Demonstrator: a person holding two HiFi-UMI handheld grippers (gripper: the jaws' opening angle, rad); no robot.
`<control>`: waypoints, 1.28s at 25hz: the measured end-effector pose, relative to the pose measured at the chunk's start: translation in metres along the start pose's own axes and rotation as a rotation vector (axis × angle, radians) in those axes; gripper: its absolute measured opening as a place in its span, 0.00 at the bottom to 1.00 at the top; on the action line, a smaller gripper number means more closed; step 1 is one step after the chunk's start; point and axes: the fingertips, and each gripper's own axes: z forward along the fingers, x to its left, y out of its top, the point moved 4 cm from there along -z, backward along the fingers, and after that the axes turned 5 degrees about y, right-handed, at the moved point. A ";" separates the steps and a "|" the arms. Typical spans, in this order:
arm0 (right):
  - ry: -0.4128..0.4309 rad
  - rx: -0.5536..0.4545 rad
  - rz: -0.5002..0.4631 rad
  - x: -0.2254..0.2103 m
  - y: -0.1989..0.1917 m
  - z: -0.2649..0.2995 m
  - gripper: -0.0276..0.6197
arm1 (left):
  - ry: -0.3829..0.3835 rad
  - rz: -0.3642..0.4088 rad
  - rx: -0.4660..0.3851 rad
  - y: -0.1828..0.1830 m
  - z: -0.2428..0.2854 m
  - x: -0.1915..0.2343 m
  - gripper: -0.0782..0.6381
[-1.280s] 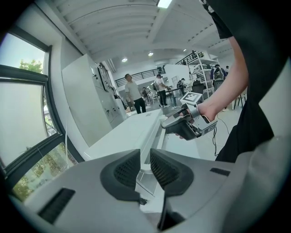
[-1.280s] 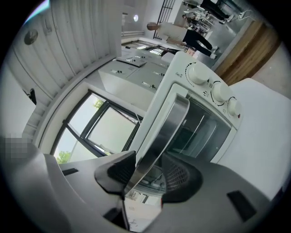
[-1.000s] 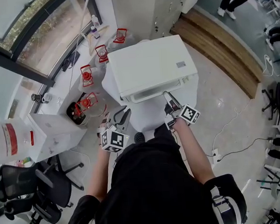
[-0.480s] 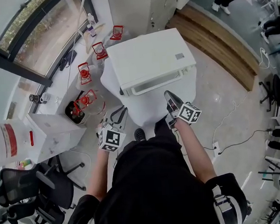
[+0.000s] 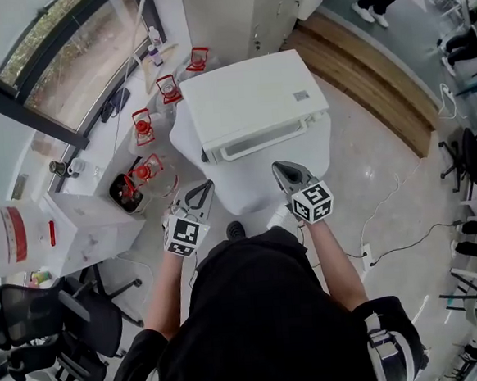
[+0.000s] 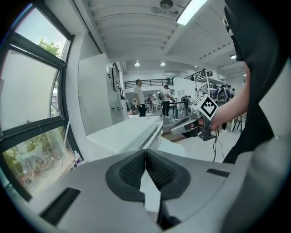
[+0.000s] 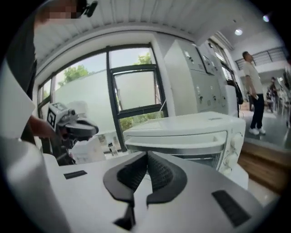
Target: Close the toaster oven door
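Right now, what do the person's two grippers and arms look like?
The left gripper and right gripper are grey wedge-shaped shells, each tapering to two jaws lined with black ribbed pads. Each carries a white cube printed with black square markers. A thin dark cable hangs from the right gripper. The person wears a black short-sleeved top.

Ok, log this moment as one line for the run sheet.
toaster oven: door closed | left gripper: shut, empty, clear of toaster oven | right gripper: shut, empty, clear of toaster oven | task: looks done
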 end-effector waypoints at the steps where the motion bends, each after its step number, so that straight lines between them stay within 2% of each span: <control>1: 0.005 0.020 -0.068 0.003 0.002 -0.002 0.06 | 0.006 -0.004 -0.003 0.004 0.000 0.000 0.14; 4: 0.027 0.060 -0.217 0.009 0.008 -0.009 0.06 | 0.016 -0.034 -0.003 0.012 0.002 -0.007 0.14; 8: 0.062 0.065 -0.291 0.014 0.017 -0.023 0.06 | 0.022 -0.049 0.005 0.021 0.006 -0.026 0.14; 17: 0.118 0.064 -0.328 0.004 0.008 -0.068 0.06 | 0.052 -0.061 0.016 0.045 0.017 -0.081 0.14; 32: 0.154 0.038 -0.343 -0.025 -0.004 -0.138 0.06 | 0.107 -0.048 0.039 0.075 0.023 -0.158 0.14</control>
